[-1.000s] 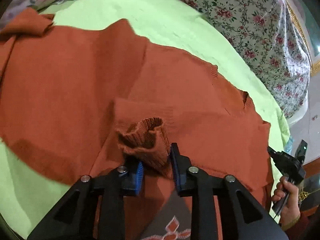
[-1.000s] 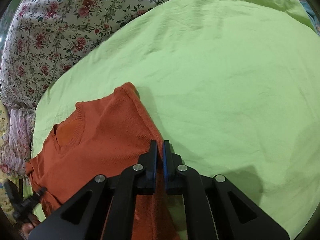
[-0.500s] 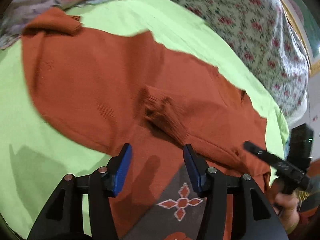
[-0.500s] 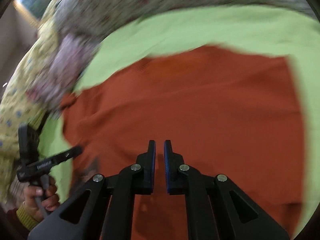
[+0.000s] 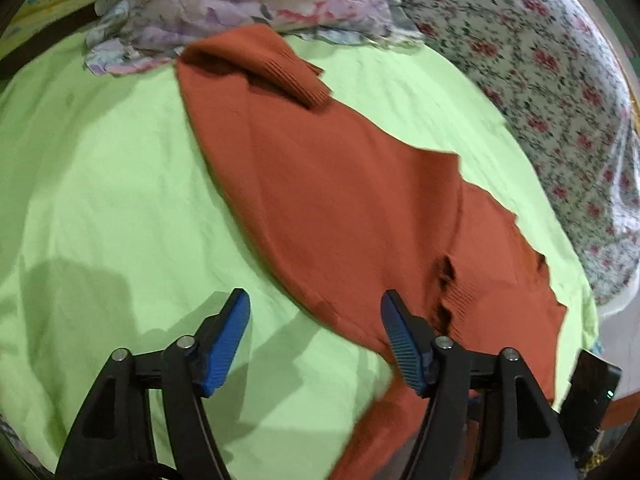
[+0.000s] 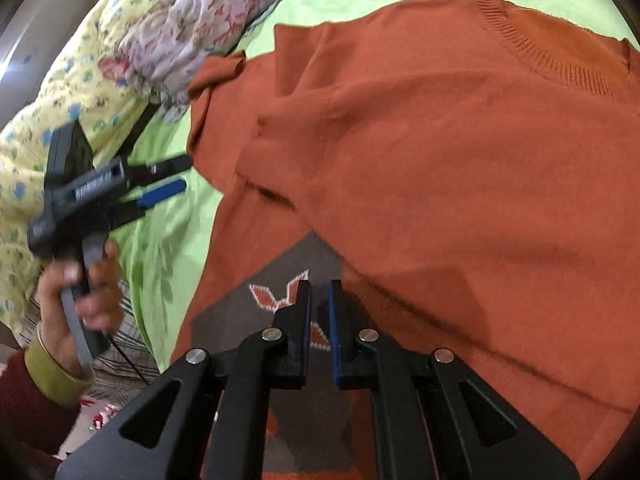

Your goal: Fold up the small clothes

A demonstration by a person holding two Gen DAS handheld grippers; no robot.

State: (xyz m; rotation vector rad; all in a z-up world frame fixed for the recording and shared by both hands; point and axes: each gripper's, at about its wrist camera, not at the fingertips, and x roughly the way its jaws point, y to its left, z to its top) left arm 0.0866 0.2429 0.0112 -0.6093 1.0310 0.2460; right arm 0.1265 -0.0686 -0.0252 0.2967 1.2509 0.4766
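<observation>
A rust-orange knit sweater [image 5: 340, 200] lies spread on a lime-green sheet [image 5: 100, 200], one sleeve folded across its body and a ribbed cuff [image 5: 452, 304] lying loose on it. My left gripper [image 5: 316, 308] hovers over the sweater's edge, its jaws opening with nothing between them. In the right wrist view the same sweater [image 6: 440, 140] fills the frame, with a grey patterned panel [image 6: 280, 280] near its hem. My right gripper [image 6: 319, 288] is shut and empty just above that panel. The left gripper [image 6: 168, 180] shows at the left, held by a hand [image 6: 88, 288].
Floral bedding [image 5: 560, 100] runs along the right side of the bed, and a crumpled floral cloth [image 5: 240, 4] lies at the far end by the sweater's other sleeve. A yellow printed quilt [image 6: 72, 88] borders the sheet on the left wrist's side.
My left gripper let go of the ribbed cuff, opened wide and drew back toward the sweater's edge. My right gripper swung from the bare sheet across the sweater to the grey panel, staying shut.
</observation>
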